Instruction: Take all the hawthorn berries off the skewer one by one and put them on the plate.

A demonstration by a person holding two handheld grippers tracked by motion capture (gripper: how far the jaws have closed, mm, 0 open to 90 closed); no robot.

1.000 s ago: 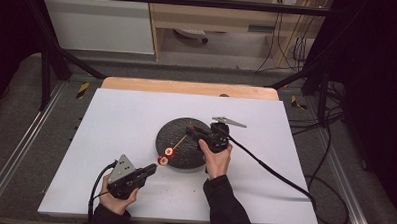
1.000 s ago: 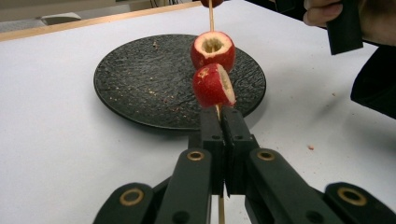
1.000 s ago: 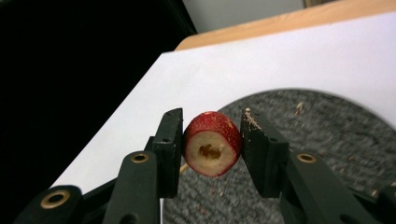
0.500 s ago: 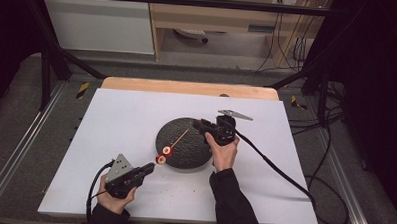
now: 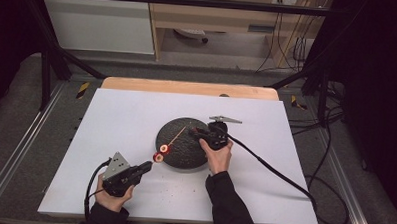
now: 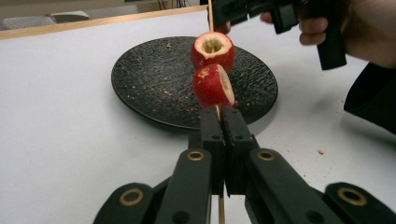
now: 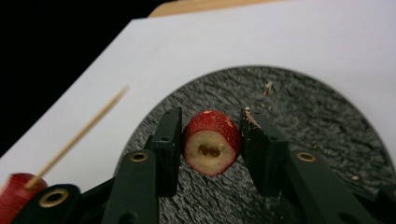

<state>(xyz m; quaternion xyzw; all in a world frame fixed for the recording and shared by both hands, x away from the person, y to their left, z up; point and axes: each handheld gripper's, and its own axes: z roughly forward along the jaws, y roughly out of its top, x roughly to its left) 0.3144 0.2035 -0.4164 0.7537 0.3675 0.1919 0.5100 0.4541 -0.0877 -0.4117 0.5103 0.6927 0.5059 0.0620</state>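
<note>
I see open white table along the far edge and both far corners, so I could pass a gripper there freely. Toward the middle, the black plate blocks low moves, and the skewer slants across it with 2 fruit pieces at its near-left rim. The right gripper hangs above the plate's right side.
</note>
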